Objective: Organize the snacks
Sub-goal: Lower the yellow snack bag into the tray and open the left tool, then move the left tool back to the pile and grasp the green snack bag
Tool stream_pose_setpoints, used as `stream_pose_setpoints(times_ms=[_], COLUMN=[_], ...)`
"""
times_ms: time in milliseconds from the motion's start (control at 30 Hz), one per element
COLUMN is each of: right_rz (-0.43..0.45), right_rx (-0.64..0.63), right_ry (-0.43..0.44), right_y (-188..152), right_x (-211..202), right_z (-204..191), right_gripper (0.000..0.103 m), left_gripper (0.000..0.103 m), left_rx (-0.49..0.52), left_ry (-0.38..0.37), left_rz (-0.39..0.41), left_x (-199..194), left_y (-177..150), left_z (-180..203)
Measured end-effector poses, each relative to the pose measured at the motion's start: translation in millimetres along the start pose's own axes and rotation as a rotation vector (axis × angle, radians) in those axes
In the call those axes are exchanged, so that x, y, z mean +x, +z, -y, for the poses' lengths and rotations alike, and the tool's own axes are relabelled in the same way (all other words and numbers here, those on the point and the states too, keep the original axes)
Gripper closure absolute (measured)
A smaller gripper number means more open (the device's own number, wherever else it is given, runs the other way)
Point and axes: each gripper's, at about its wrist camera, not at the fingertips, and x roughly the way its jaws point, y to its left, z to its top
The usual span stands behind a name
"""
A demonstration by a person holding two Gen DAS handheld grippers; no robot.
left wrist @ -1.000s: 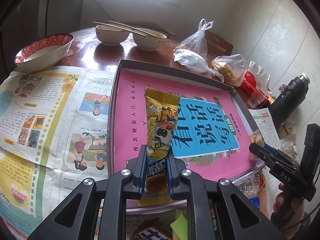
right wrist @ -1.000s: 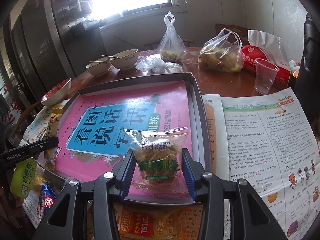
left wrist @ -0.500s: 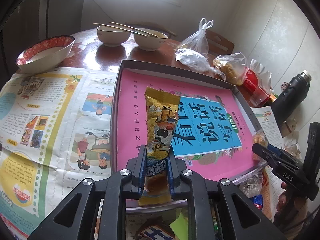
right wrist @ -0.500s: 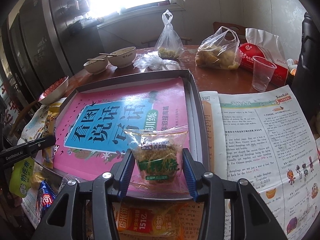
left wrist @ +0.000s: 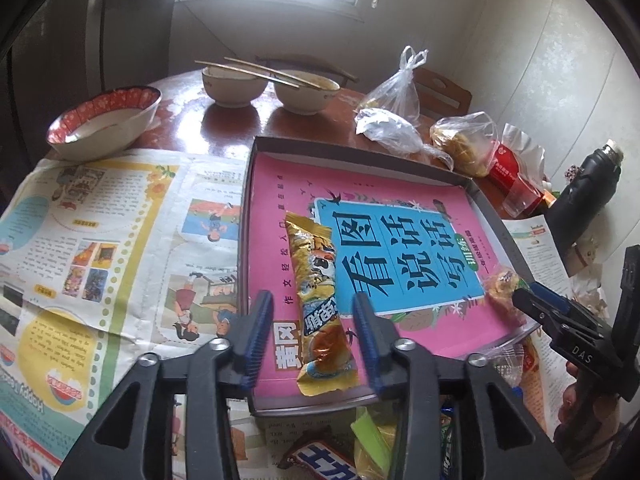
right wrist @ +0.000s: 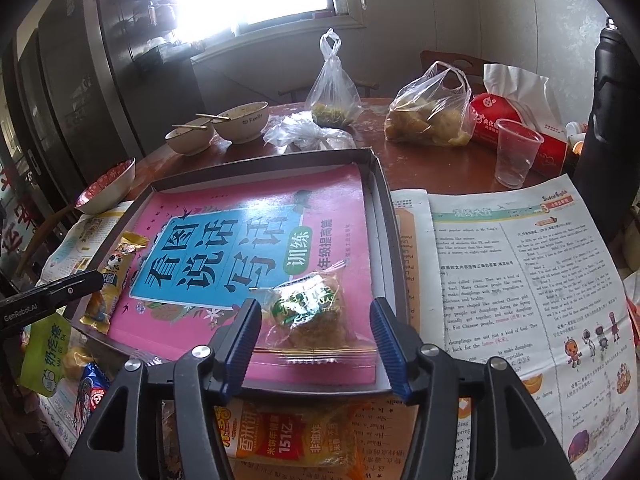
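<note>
A long yellow snack packet [left wrist: 316, 280] lies flat on the pink book [left wrist: 420, 208] inside the grey tray [left wrist: 360, 152]. My left gripper [left wrist: 311, 305] straddles its near end; the jaws are opening and the pads stand clear of the wrapper. In the right wrist view a clear packet of brown snack [right wrist: 310, 314] rests on the book's near right corner inside the tray [right wrist: 260, 164]. My right gripper [right wrist: 315, 312] is opening around it, with neither pad touching it. The yellow packet [right wrist: 116, 268] shows there at the tray's left.
Newspapers [left wrist: 100, 240] [right wrist: 520, 280] flank the tray. Bowls with chopsticks [left wrist: 236, 84], a red-rimmed bowl [left wrist: 104, 120], plastic bags [right wrist: 428, 116], a clear cup [right wrist: 514, 152], a red tissue pack [right wrist: 516, 120] and a black flask [left wrist: 580, 192] stand behind. Loose snacks [right wrist: 292, 436] lie at the near edge.
Both grippers have opened and let go. The yellow packet dropped flat onto the book from the left jaws; the clear packet settled and tilted between the right jaws.
</note>
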Motion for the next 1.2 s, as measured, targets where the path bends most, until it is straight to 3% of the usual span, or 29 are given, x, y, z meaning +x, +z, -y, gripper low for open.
stream_pose_setpoints(times_ms=[467,700,1200], right_rz=[0.080,0.136,0.176], right_rx=[0.008,-0.008,-0.047], right_ry=[0.026,0.048,0.082], right_y=[0.4,0.4,-5.1], right_x=[-30.0,-51.3,-80.0], right_z=[-0.4,-9.4,-29.7], right_gripper=[0.039,0.034,0.029], left_gripper=[0.037,0.034,0.033], left_rx=[-0.021,-0.018,0.002], left_ry=[0.020,0.009,-0.034], left_rz=[0.093,0.124,0.105], left_x=[-36.8,-58.4,-80.2], left_y=[2.7,-0.7,-17.0], left_z=[-1.4,-1.8,0.3])
